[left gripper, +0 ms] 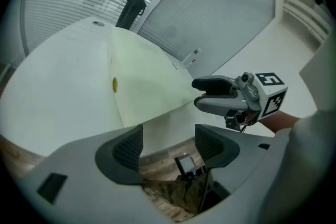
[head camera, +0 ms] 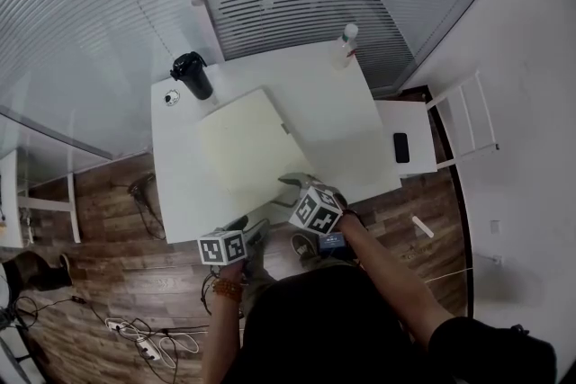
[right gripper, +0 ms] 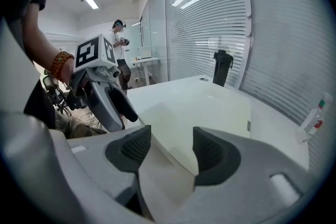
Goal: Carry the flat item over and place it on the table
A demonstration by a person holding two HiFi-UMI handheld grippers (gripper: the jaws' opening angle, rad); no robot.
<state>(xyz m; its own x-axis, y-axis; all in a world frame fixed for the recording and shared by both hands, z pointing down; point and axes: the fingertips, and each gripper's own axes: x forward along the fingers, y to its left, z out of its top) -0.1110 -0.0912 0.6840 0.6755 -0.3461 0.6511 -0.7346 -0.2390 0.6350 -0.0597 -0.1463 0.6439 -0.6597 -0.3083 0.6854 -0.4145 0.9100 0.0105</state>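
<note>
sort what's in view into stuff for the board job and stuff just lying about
For the job: board, table, left gripper, right gripper, both open.
Lying about: flask, bottle, phone, chair.

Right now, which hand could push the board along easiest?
Right, probably. The right gripper has its open jaws right at the near corner of the board. The left gripper is open too, but it hangs off the near edge of the table.
</note>
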